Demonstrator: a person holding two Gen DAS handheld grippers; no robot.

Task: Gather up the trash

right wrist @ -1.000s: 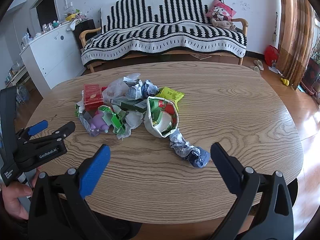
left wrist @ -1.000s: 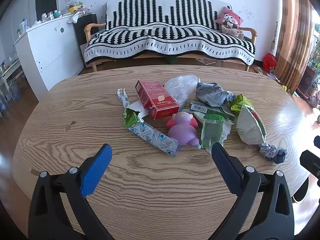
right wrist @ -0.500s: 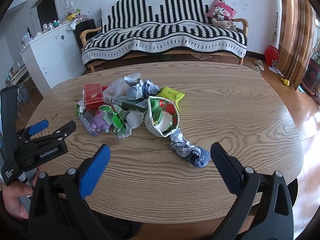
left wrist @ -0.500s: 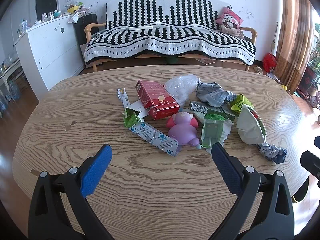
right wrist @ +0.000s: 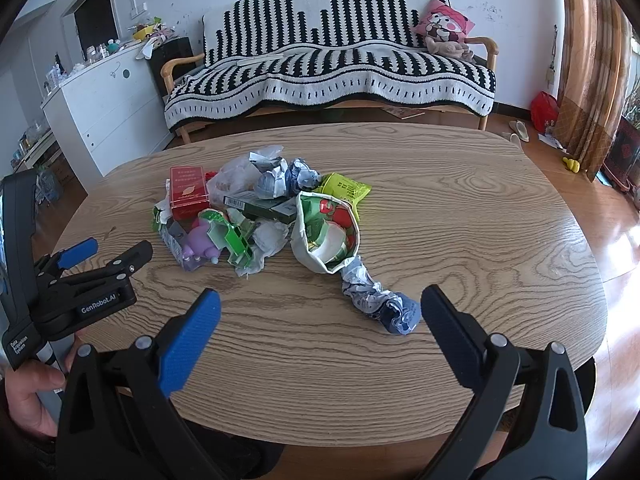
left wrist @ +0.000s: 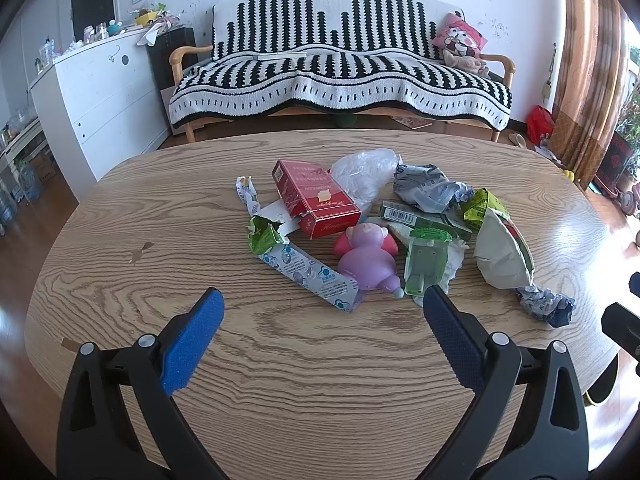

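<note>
A heap of trash lies on the oval wooden table (left wrist: 120,280): a red carton (left wrist: 316,198), a clear plastic bag (left wrist: 362,174), a crumpled grey wrapper (left wrist: 424,188), a pink-and-purple toy pig (left wrist: 370,256), a green plastic pack (left wrist: 424,262), a printed foil strip (left wrist: 312,274) and a white snack bag (right wrist: 326,232). A twisted blue-grey wrapper (right wrist: 380,300) lies nearest the right gripper. My left gripper (left wrist: 322,304) hangs open just short of the foil strip and pig. My right gripper (right wrist: 320,308) is open too, with nothing between its fingers.
The left gripper (right wrist: 108,256) and the hand holding it (right wrist: 24,396) show at the left of the right wrist view. Beyond the table stand a striped sofa (left wrist: 340,76), a white cabinet (left wrist: 100,96) and a curtain (left wrist: 588,72).
</note>
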